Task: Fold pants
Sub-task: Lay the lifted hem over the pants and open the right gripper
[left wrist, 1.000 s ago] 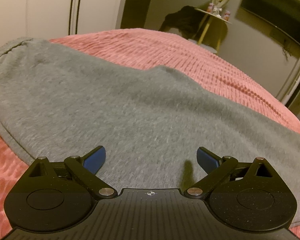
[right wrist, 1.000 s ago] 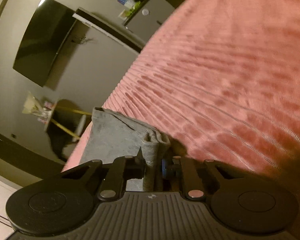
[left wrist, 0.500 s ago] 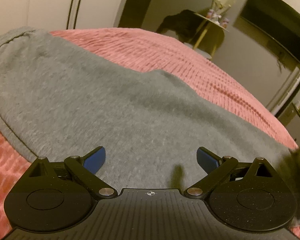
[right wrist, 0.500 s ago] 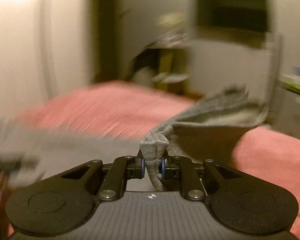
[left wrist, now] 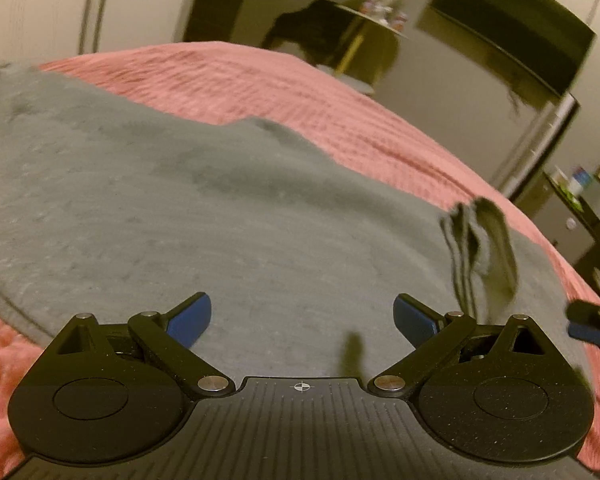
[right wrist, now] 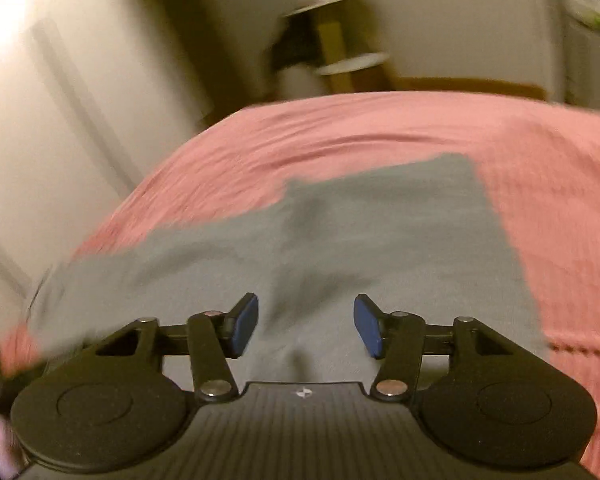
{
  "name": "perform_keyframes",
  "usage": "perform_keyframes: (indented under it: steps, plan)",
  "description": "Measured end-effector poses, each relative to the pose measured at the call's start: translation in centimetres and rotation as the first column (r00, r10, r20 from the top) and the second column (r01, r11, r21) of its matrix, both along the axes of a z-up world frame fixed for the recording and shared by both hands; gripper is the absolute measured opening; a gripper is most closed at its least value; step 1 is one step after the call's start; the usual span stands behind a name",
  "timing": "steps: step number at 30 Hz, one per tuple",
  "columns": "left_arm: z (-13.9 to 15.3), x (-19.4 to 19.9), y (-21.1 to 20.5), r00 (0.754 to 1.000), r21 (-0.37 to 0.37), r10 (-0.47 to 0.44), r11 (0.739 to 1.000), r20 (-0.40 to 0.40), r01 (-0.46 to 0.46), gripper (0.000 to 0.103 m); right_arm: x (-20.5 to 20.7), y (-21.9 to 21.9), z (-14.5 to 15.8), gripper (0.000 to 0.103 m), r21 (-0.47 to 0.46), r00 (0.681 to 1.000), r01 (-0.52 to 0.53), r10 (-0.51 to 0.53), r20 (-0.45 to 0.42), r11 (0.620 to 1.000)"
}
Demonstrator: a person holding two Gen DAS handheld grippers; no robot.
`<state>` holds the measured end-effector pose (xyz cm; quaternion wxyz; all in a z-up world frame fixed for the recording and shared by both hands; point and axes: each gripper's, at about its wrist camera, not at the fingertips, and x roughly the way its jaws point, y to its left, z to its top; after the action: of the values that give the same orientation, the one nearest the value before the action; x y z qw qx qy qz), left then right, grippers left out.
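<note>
The grey pants [left wrist: 228, 220] lie spread on the pink bed [left wrist: 340, 112]. My left gripper [left wrist: 302, 320] is open and empty, low over the near part of the cloth. A bunched cuff [left wrist: 480, 248] stands up on the pants at the right, loose. The right gripper's tip [left wrist: 592, 326] shows at the far right edge of the left wrist view. In the right wrist view the pants [right wrist: 360, 248] lie folded over on the bed [right wrist: 380, 132], and my right gripper [right wrist: 306, 328] is open and empty just above them.
A dark TV [left wrist: 508, 40] hangs on the wall behind the bed. A small side table [left wrist: 376, 12] with items and dark clothing stands beyond the bed's far edge. A white door [right wrist: 60, 120] is to the left. A dark cabinet [left wrist: 588, 216] stands at the right.
My right gripper carried the cuff over the pants, opened and let it go; the cuff now lies on the cloth. My left gripper stayed open and nearly still.
</note>
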<state>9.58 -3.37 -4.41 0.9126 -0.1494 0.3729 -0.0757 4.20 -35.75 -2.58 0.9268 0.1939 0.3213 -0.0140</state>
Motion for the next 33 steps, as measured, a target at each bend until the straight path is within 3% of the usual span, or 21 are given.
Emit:
perform_keyframes:
  steps: [3,5,6,10,14,18,22,25,30,33]
  plan:
    - [0.0,-0.1,-0.7,0.999,0.014,-0.042,0.999,0.010,0.042,0.100,1.5,0.2,-1.5,0.033,0.014,0.998,0.009,-0.008,-0.056,1.000]
    - [-0.1,-0.1,-0.9,0.998,0.010,-0.059,0.998,0.008,0.059,0.100,2.7,1.4,-3.2,0.033,0.046,0.988,-0.049,0.055,-0.144,0.998]
    - [-0.1,-0.1,-1.0,0.998,0.003,-0.066,0.998,0.006,0.066,0.100,3.3,2.0,-3.9,0.033,0.114,0.977,-0.092,0.112,-0.182,0.989]
    - [-0.3,0.1,-1.3,0.995,-0.027,-0.100,0.995,-0.002,0.099,0.100,3.8,2.7,-4.3,0.033,0.204,0.969,-0.136,0.173,-0.176,0.970]
    - [-0.1,0.2,-2.1,0.984,-0.057,-0.179,0.982,-0.014,0.178,0.100,1.5,-0.2,-4.5,0.033,0.285,0.986,-0.021,0.067,-0.153,0.958]
    - [0.5,0.5,-3.6,0.968,-0.067,-0.249,0.967,-0.035,0.247,0.100,-1.8,-3.1,-4.4,0.033,0.296,0.985,0.134,-0.095,-0.143,0.946]
    - [2.5,1.9,-6.5,0.950,-0.090,-0.312,0.946,0.002,0.311,0.100,-3.7,-4.8,-3.8,0.033,0.282,0.973,0.231,-0.215,-0.086,0.931]
    - [3.3,4.1,-9.4,0.941,-0.055,-0.339,0.939,0.005,0.339,0.100,-4.0,-5.6,-4.6,0.036,0.336,0.970,0.243,-0.230,-0.077,0.910]
    - [1.6,8.8,-13.7,0.922,-0.069,-0.377,0.926,-0.086,0.372,0.100,-3.1,-6.3,-6.1,0.036,0.420,0.971,0.239,-0.216,-0.102,0.876]
    - [-0.3,10.4,-15.4,0.919,-0.009,-0.365,0.930,-0.147,0.368,0.092,-3.1,-6.6,-6.3,0.036,0.437,0.973,0.232,-0.208,-0.103,0.869]
